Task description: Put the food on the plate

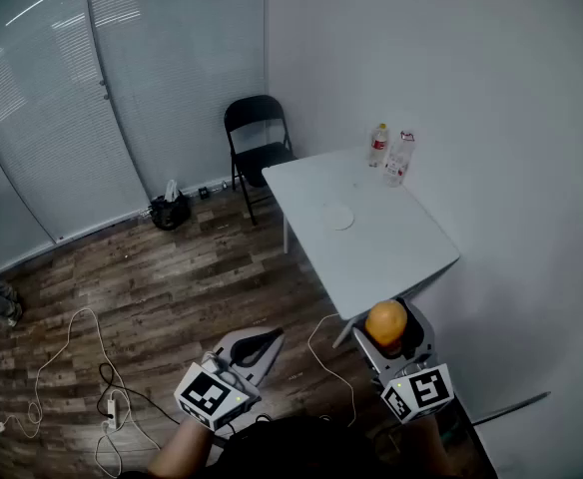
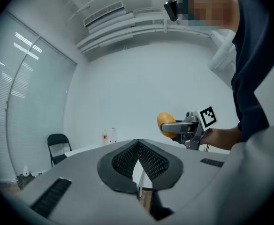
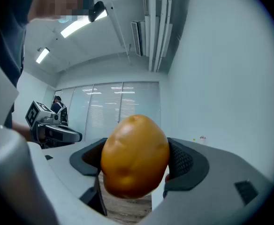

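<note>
The right gripper point(image 1: 387, 335) pinches the round potato point(image 3: 134, 156) well short of the plate point(image 1: 339, 217) on the table point(image 1: 401, 252), so its smooth skin may slip from the wide-set jaws on the way, while the left gripper point(image 2: 138, 158) is pressed together, empty.
</note>
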Motion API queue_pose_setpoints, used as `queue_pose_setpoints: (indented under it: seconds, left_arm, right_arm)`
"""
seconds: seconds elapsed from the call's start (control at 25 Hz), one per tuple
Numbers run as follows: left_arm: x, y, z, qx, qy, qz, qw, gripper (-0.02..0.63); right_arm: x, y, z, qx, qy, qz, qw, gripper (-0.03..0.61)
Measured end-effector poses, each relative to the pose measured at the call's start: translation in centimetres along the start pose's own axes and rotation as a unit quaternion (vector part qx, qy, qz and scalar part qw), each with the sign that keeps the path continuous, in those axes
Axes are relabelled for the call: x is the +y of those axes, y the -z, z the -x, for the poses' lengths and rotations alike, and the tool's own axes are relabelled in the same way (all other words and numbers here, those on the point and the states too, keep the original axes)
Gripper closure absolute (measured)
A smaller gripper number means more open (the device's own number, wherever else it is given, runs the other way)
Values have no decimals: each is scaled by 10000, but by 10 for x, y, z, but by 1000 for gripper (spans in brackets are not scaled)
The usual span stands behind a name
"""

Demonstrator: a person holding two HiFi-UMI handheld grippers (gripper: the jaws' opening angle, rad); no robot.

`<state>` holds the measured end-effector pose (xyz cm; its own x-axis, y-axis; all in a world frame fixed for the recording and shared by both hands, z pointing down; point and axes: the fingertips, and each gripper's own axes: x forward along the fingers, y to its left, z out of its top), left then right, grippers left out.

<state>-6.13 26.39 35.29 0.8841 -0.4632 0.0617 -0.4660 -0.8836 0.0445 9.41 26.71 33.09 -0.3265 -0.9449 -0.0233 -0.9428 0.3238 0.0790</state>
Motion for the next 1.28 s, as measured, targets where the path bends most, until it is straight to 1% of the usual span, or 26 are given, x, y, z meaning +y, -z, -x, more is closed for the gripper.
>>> queue_pose_setpoints:
  seconds: [0.28, 0.4, 0.52, 0.64, 0.76, 0.92, 1.12, 1.28]
  left_arm:
    - [2, 6, 3, 37, -68, 10, 10000, 594]
    - [3, 11, 1, 57, -87, 95, 9999, 594]
    - [8, 14, 4, 23, -86, 60, 9999, 594]
    - [12, 15, 8, 38, -137, 197, 9997, 594]
    - [17, 17, 13, 15, -161, 231, 9996, 594]
    - [32, 27, 31, 15, -221, 342, 9992, 594]
    - [59, 46, 59, 64, -402, 519, 9978, 594]
    - [79, 57, 84, 83, -518, 671, 9964, 594]
  right_arm:
    - [7, 4, -2, 58, -115, -40, 9999, 199]
    - [6, 9, -5, 94, -139, -61, 9998, 199]
    - [9, 10, -8, 135, -144, -62, 9998, 199]
    - [13, 12, -11, 148, -160, -102, 9997, 199]
    - [19, 15, -17, 185, -222, -73, 9996, 199]
    - [37, 18, -31, 152, -256, -101, 9995, 199]
    - [66, 26, -54, 200, -359, -81, 9991, 199]
    - [90, 32, -74, 192, -380, -185, 9989, 199]
